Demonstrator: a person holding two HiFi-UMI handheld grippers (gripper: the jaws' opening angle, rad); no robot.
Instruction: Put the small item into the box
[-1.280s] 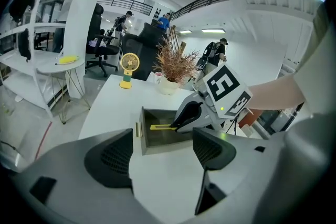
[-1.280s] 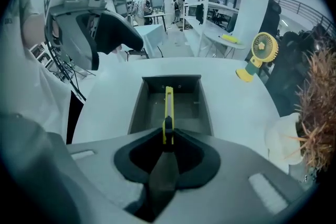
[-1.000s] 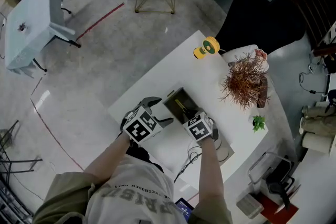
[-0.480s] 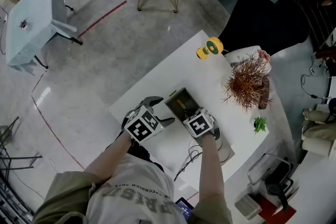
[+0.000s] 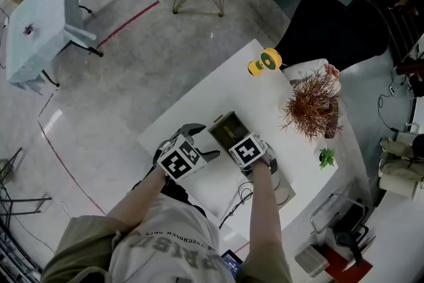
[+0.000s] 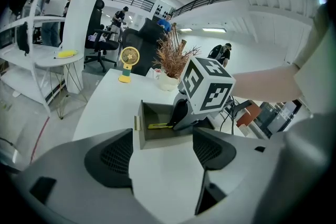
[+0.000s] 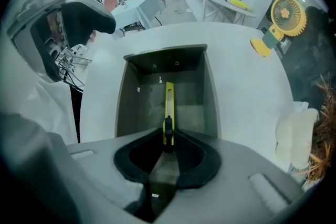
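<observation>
An open grey box (image 5: 224,124) stands on the white table (image 5: 218,86). My right gripper (image 5: 234,140) reaches over the box's near rim and is shut on a slim yellow utility knife (image 7: 169,102). The knife points along the box (image 7: 126,105) just above its floor, with its black slider at my right gripper's (image 7: 167,140) jaw tips. My left gripper (image 5: 201,141) stands open and empty on the table, just left of the box. In the left gripper view, its pads (image 6: 110,157) flank bare table short of the box (image 6: 160,140), with the knife (image 6: 156,125) visible inside.
A small yellow fan (image 5: 263,63) stands at the table's far edge. A dried reddish plant (image 5: 310,103) in a white pot sits to the right. Black cables (image 5: 242,199) lie near the front edge. A black chair (image 5: 328,26) is behind the table.
My right gripper has edged a little further over the box with the knife in it. The left gripper has stayed where it was.
</observation>
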